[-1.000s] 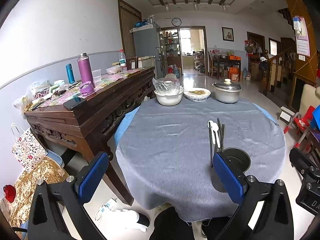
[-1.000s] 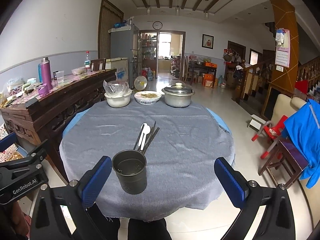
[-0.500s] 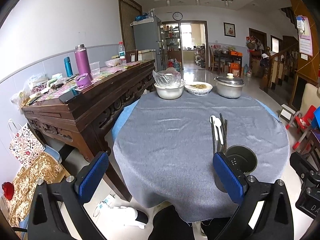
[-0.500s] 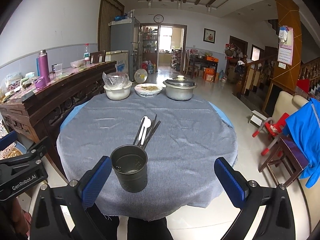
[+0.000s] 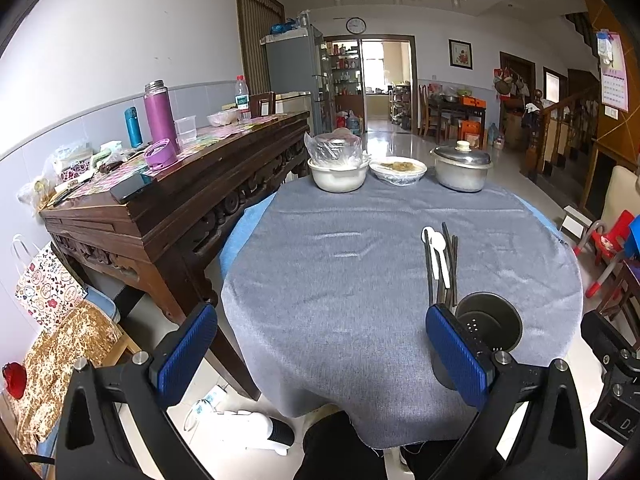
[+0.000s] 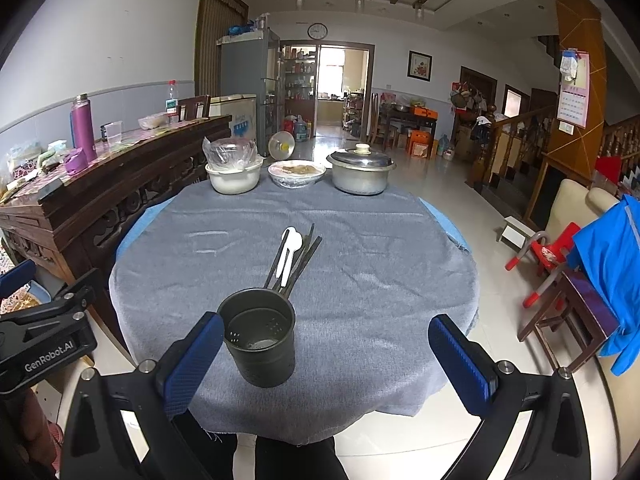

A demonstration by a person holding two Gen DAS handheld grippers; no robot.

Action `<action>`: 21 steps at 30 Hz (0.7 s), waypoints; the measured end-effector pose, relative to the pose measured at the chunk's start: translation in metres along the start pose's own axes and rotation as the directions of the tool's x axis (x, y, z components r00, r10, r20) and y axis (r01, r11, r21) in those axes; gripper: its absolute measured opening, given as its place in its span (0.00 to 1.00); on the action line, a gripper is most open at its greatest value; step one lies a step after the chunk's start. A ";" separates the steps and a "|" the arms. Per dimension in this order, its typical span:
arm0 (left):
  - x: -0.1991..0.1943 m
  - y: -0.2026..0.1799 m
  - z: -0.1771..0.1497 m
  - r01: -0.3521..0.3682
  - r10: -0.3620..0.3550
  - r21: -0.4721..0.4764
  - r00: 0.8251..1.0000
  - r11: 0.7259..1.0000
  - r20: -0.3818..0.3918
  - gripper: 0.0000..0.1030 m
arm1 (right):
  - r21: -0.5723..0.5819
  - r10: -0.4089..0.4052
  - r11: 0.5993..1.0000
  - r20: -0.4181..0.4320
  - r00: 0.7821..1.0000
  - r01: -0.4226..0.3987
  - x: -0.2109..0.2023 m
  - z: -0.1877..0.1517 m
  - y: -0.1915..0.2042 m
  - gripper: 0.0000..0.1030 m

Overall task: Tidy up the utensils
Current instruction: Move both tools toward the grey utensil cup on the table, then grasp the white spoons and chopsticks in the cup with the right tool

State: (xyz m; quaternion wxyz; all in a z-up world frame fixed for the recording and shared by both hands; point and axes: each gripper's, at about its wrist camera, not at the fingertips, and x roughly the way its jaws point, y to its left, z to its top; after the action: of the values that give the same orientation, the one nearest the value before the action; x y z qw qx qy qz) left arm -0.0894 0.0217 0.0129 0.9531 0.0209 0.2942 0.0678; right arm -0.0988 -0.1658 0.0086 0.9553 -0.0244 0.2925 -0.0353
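Left claw [image 5: 320,354], at the bottom of its frame, stands wide open with nothing between its blue pads; right claw [image 6: 326,362], at the bottom of its frame, is likewise wide open and empty. Just above the right claw's left pad, lower centre of the right view, a dark perforated utensil holder [image 6: 258,344] stands upright on the grey cloth of the round counter [image 6: 400,280]; in the left view it appears at lower right, partly hidden behind the left claw's right pad. Directly beyond the holder, at frame centre, the utensils lie flat in a bundle: dark chopsticks [image 6: 306,258] and a white spoon [image 6: 289,250], their near ends touching or just behind the holder's rim. At the counter's far edge, upper centre, stand a white bowl [image 6: 234,178], a shallow dish [image 6: 297,172] and a lidded metal pot [image 6: 362,174]. A dark wooden sideboard [image 5: 192,196] occupies the left.
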 end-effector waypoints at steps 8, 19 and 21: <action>0.008 -0.006 0.008 0.017 -0.016 0.025 1.000 1.000 -0.007 1.00 | 0.045 0.064 0.997 -0.013 0.998 -0.064 0.012 0.005 -0.014 1.00; 0.119 -0.005 0.064 0.196 -0.193 -0.003 0.967 0.981 -0.167 1.00 | 0.211 0.414 0.901 -0.168 0.894 -0.378 0.158 0.066 -0.053 0.95; 0.143 -0.012 0.064 0.203 -0.200 -0.008 0.959 0.979 -0.202 1.00 | 0.230 0.461 0.880 -0.202 0.864 -0.416 0.197 0.071 -0.051 0.87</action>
State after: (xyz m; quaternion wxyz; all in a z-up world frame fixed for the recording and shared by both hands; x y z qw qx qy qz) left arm 0.0655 0.0303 -0.0151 0.9201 -0.0099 0.3905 -0.0298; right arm 0.1012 -0.2308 -0.0396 0.8916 0.1333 0.4041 0.1545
